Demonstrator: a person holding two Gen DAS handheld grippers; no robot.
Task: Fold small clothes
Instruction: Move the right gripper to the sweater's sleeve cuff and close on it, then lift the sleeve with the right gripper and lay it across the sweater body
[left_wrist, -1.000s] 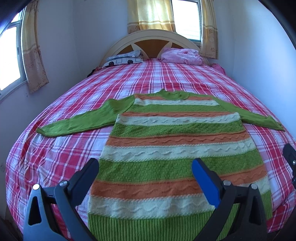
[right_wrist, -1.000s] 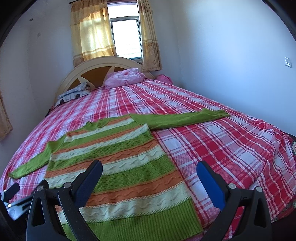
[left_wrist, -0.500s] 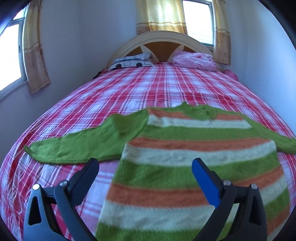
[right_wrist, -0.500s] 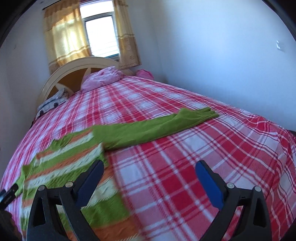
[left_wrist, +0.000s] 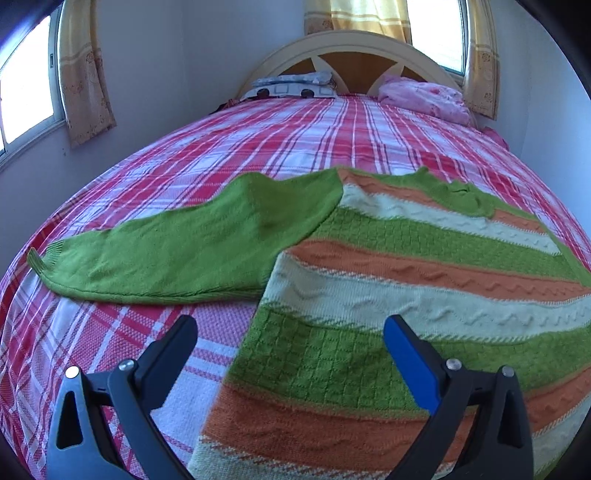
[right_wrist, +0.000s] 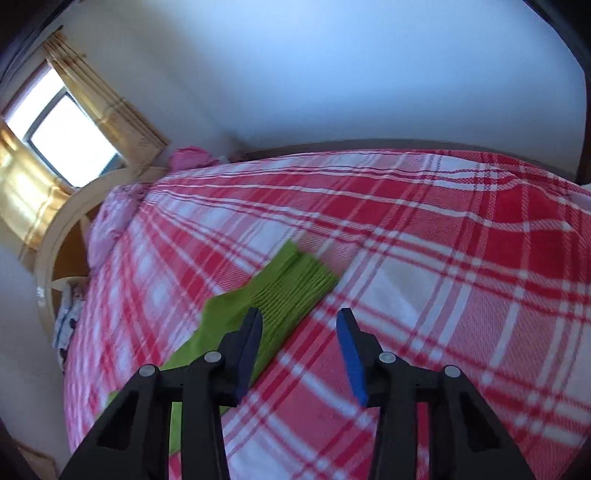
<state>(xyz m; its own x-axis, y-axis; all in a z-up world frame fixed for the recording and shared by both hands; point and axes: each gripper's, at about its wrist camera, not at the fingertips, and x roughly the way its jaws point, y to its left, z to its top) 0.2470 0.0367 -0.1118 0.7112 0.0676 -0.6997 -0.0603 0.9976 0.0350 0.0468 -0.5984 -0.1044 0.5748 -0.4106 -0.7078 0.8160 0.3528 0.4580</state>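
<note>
A knitted sweater (left_wrist: 424, 273) with green, orange and cream stripes lies flat on the bed. Its plain green left sleeve (left_wrist: 166, 254) stretches out to the left. My left gripper (left_wrist: 290, 332) is open and empty, low over the sweater's left side near the armpit. In the right wrist view the green right sleeve (right_wrist: 280, 299) ends in a ribbed cuff. My right gripper (right_wrist: 299, 319) is partly open and empty, close over that cuff, with its left finger (right_wrist: 251, 336) above the sleeve.
The bed has a red and white plaid cover (left_wrist: 295, 147). A cream headboard (left_wrist: 351, 48), a patterned pillow (left_wrist: 291, 83) and a pink bundle (left_wrist: 424, 98) are at the far end. Walls stand close on both sides, with curtained windows (right_wrist: 70, 129).
Both grippers have moved forward and down toward the sleeves. The left now hovers by the left armpit. The right has swung to the right cuff, tilted, and its jaws have narrowed.
</note>
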